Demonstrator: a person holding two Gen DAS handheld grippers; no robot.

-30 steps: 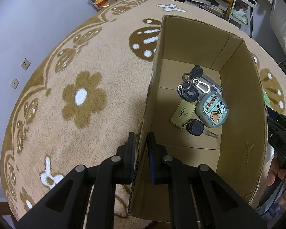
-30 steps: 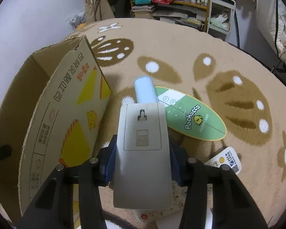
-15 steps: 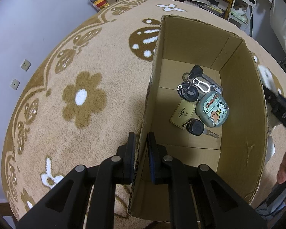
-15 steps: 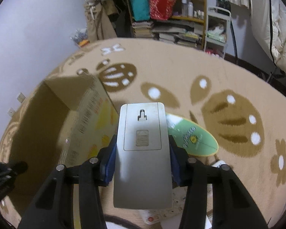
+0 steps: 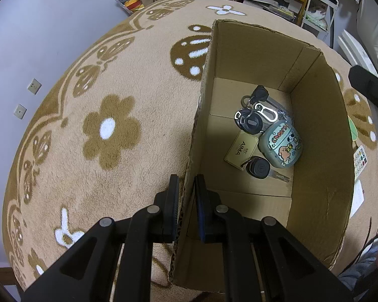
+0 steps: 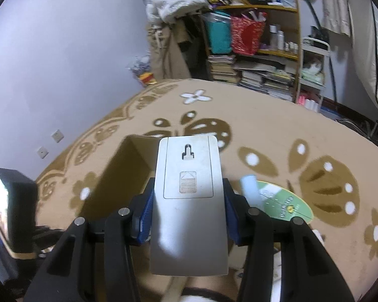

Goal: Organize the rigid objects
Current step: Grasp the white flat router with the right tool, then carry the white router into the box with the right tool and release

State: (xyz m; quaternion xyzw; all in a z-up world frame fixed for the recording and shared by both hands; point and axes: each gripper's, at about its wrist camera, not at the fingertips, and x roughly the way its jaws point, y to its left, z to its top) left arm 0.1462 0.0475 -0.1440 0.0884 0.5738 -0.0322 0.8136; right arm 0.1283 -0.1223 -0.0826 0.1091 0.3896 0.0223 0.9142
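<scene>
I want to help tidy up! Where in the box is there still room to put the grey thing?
The cardboard box floor is bare along the left wall and near the front, below the black key. The far right middle is crowded: keys, a tan tag and the cartoon case lie bunched together.

Corrugated cardboard box [image 5: 320, 151]; plush rug [image 5: 128, 80]

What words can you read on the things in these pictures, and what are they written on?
"NFC AIMA" on the tan tag in the cardboard box.
"Cheers" on the pale green cartoon case beside the tag.
Yellow letters on the green oval card on the carpet: too blurred to read.
Print on the white sheet with coloured dots outside the box: too small to read.
The grey remote in the right tongs bears only an arrow mark, no words.
</scene>
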